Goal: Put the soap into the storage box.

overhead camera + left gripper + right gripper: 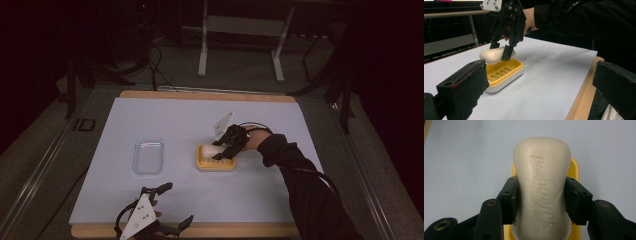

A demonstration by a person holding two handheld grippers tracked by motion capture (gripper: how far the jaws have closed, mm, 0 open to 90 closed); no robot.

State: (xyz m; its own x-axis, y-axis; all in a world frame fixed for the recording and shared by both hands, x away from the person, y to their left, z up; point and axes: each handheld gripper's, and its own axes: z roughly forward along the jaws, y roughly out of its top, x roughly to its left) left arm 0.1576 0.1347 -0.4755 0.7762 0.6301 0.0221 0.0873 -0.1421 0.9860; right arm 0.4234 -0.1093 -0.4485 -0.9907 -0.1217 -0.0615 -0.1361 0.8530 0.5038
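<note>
The right gripper (223, 150) has its jaws clamped on a white soap bar (542, 185) — held just above the yellow soap dish (505, 72). The left gripper (177, 205) rests near the tabletop's (280, 200) front edge, jaws wide apart.

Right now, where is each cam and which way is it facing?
High view: above the person's side, looking forward and down on the table; both forearms enter from below.
Left gripper view: low at the near edge, facing the right gripper between its own open jaws.
Right gripper view: looking down along jaws clamping the soap.
Shared: soap over the yellow dish.
</note>
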